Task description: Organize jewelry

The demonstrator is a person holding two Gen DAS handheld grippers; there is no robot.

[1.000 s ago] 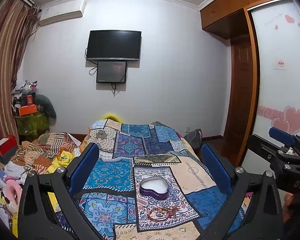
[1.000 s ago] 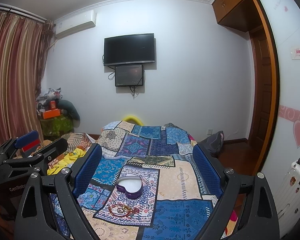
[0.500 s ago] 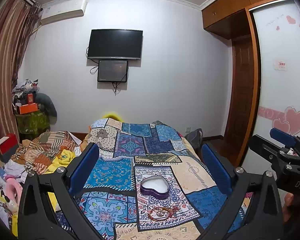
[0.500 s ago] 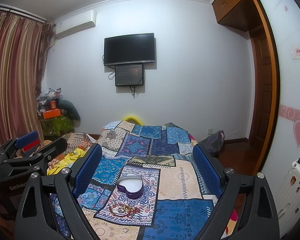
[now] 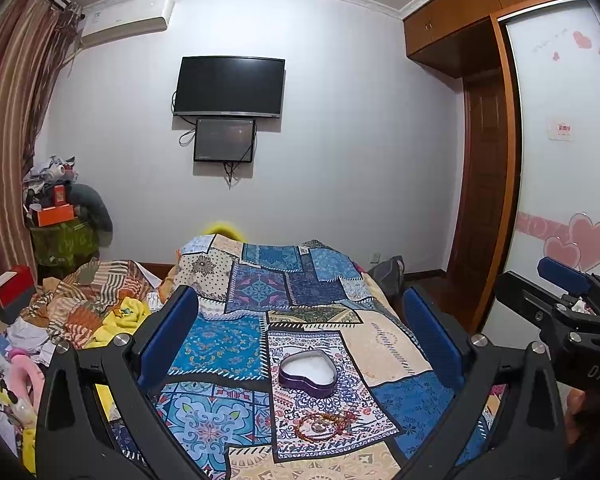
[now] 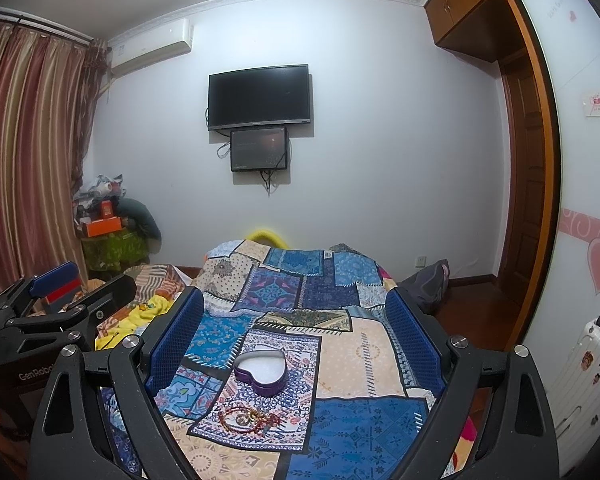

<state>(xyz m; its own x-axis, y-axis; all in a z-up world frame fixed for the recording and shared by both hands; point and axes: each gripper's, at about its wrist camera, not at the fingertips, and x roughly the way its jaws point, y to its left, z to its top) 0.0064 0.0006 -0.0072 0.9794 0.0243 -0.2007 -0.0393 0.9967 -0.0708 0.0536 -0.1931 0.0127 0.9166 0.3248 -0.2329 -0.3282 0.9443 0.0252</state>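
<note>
Step in hand: approach, judged from the layout; nothing is lifted and the jewelry is not yet sorted.

Heart-shaped tin (image 5: 308,372): purple wall, pale inside, lid off, apparently empty. It sits on the patchwork bedspread (image 5: 220,344), near the middle of the bed.

Jewelry (image 5: 326,424): a small heap of red beads and gold-coloured pieces on the bedspread, near the tin on the camera's side, not touching it. How many pieces, and whether they are tangled, is too small to tell.

Left gripper (image 5: 300,332): jaws spread wide, blue pads well apart, holding nothing and touching nothing; it hangs above the bed with tin and jewelry framed between its fingers.

Right gripper (image 6: 294,328): likewise released, jaws wide, empty, clear of the bedspread, aimed at the same two things.

Next move, as judged: lower one gripper to the heap, close on a single strand without catching the cloth, then carry it to the tin.
</note>
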